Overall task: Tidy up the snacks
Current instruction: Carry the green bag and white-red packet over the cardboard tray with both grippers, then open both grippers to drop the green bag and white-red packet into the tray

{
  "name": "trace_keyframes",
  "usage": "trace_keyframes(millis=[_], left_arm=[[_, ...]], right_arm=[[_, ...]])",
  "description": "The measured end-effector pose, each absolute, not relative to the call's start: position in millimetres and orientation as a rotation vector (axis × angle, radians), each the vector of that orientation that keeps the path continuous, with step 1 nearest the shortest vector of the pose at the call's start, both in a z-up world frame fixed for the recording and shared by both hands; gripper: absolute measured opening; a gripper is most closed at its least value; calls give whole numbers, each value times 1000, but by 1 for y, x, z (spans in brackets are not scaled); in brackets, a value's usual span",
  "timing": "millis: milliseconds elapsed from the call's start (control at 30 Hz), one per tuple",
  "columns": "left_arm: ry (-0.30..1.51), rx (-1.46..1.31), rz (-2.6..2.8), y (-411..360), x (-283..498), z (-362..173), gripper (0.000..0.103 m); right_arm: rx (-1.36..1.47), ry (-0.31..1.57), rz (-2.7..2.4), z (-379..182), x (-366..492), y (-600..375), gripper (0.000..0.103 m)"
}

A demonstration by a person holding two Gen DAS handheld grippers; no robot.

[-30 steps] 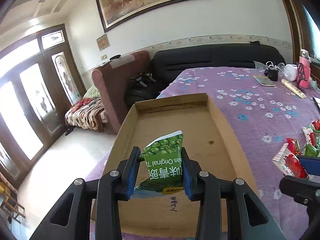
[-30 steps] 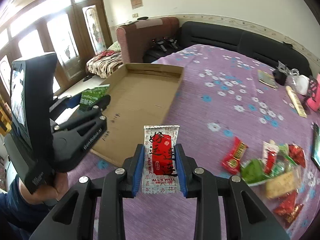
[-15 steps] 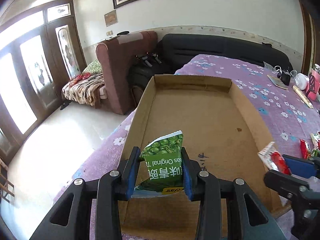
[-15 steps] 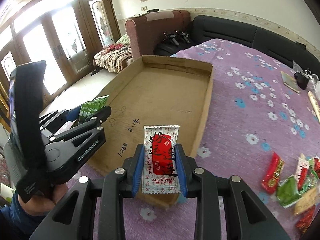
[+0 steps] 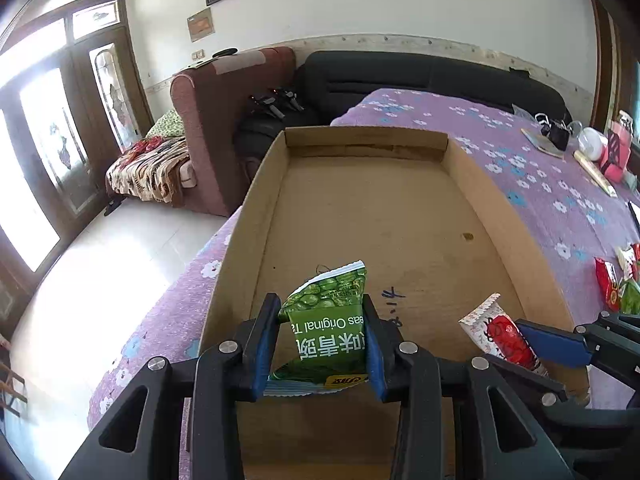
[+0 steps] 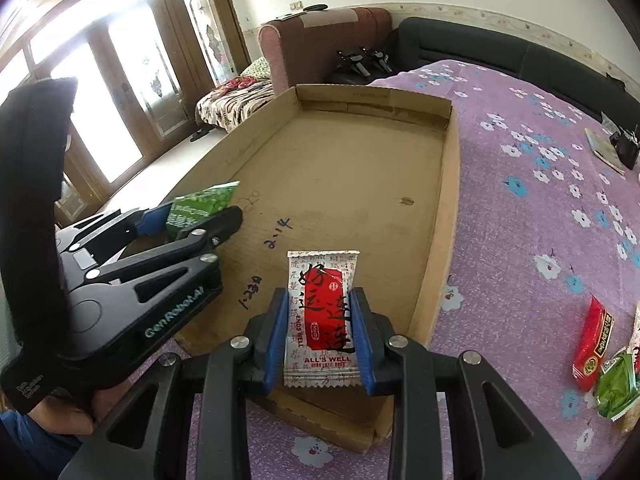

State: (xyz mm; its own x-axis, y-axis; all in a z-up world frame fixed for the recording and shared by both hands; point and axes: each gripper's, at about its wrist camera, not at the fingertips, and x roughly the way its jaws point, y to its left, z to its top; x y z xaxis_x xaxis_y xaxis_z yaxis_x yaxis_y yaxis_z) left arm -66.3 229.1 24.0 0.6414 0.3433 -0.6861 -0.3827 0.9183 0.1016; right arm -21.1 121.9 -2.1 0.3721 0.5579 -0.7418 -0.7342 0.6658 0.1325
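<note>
A purple flowered cloth [image 6: 540, 208] covers my table; sofas and glass doors fill the upper frame. My left gripper [image 5: 320, 344] is clamped on a green packet [image 5: 326, 332] reading "Original", my right gripper [image 6: 320, 336] on a white-and-red packet [image 6: 322, 316] reading "ALL'S WELL". Both hang over the near end of the cardboard tray [image 6: 448, 216]. More snacks [image 6: 600, 356] lie lower right.

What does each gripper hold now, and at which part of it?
The left gripper holds the green pea packet by its side edges. The right gripper holds the red-and-white packet by its side edges, lower half.
</note>
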Motion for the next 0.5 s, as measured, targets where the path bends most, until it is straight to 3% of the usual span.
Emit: trace_keyframes(millis=[367, 500], left_arm=[[773, -49, 422, 229, -65, 24, 43], [763, -65, 416, 231, -67, 25, 44]], right_arm=[[-239, 844, 857, -1, -28, 120, 32], [-219, 823, 847, 9, -30, 113, 42]])
